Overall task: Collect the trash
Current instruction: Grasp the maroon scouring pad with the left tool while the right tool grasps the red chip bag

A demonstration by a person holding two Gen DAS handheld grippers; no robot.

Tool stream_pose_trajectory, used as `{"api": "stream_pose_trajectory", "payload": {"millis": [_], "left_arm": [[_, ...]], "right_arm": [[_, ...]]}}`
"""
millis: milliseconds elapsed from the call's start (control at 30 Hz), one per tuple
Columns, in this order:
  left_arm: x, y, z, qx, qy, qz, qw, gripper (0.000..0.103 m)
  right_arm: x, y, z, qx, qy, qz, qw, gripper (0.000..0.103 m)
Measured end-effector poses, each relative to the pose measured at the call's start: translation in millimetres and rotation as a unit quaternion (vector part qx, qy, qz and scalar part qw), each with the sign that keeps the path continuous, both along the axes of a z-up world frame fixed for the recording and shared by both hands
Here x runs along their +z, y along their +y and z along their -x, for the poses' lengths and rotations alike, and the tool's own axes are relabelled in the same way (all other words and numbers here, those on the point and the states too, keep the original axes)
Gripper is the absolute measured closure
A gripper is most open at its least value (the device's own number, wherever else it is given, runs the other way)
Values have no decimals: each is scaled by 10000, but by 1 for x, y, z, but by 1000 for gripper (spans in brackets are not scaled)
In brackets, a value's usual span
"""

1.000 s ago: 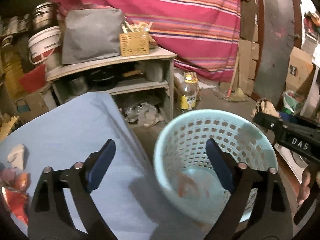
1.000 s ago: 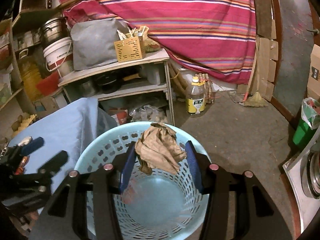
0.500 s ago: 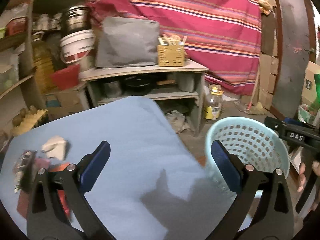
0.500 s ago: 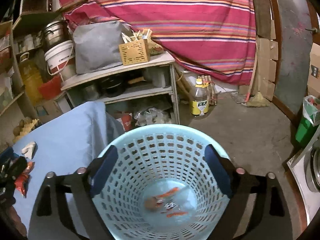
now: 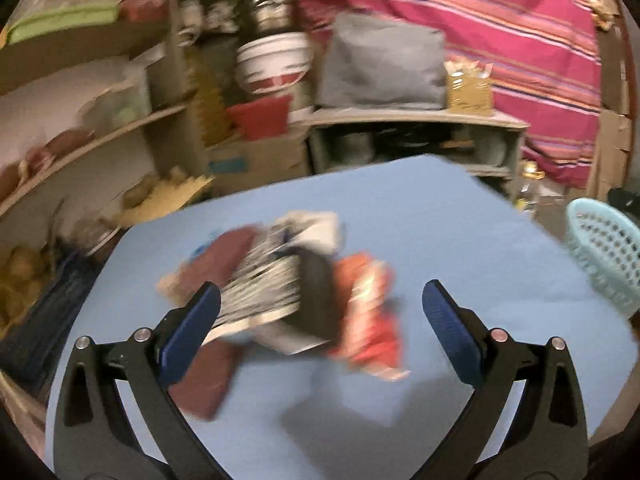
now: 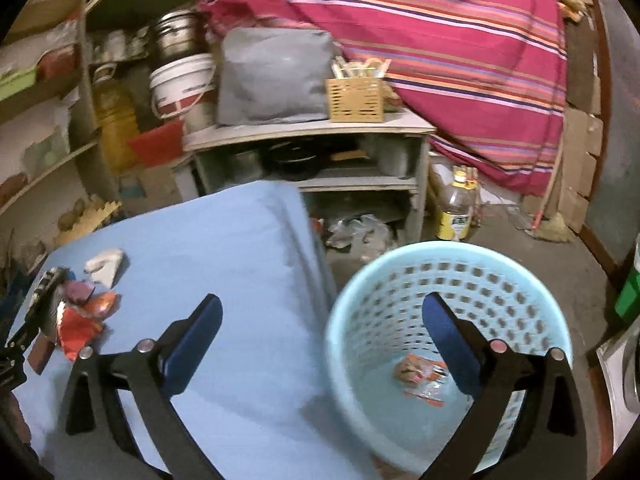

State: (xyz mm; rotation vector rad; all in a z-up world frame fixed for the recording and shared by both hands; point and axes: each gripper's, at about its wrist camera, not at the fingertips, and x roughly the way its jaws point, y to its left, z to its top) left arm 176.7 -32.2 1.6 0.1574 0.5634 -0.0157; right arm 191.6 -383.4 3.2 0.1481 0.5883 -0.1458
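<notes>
Both claws we are holding agape, empty: left gripper (image 5: 320,312) facing trash pile (image 5: 288,292); right gripper (image 6: 320,332), jaws just widening, straddling basket (image 6: 400,280) rim.

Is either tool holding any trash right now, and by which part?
Nothing is held. The left tool is open above the trash pile; the right tool, just opened, is empty beside the basket.

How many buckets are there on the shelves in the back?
1: a white bucket with a red band, under a metal pot and left of the grey bag. Others may be hidden in the clutter.
</notes>
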Motion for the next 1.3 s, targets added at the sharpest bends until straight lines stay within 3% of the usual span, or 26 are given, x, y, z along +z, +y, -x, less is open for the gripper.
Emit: {"api": "stream_pose_trajectory", "payload": {"millis": [133, 333, 500, 633, 733, 833, 867, 1067, 1167, 1300], "left_arm": [[-16, 49, -3, 341, 149, 5, 9993, 5], [-41, 101, -15, 441, 602, -22, 9972, 5], [-48, 124, -25, 342, 962, 290, 9944, 5], [-61, 135, -38, 363, 1435, 566, 9874, 6], [-67, 128, -44, 212, 1602, 461, 9858, 6], [-71, 118, -48, 139, 1682, 180, 9855, 11], [-73, 115, -48, 93, 1719, 143, 9850, 17], [-70, 113, -44, -96, 1682, 268, 9853, 39], [-67, 117, -43, 46, 1613, 326, 9864, 40], [-55, 126, -31, 223, 1187, 348, 9921, 40]], "right_arm": [[-7, 41, -8, 152, 118, 204, 9996, 5], [-19, 101, -10, 513, 285, 299, 9978, 5], [-26, 139, -16, 715, 381, 456, 9957, 5], [-26, 153, -22, 808, 421, 374, 9951, 5], [-30, 159, -28, 828, 507, 261, 9949, 5], [-33, 165, -31, 861, 546, 214, 9946, 5], [-33, 167, -32, 872, 548, 211, 9945, 5], [-30, 185, -29, 959, 485, 248, 9939, 5], [-23, 200, -25, 1105, 374, 299, 9927, 5], [-20, 217, -23, 1270, 318, 305, 9909, 5]]}}
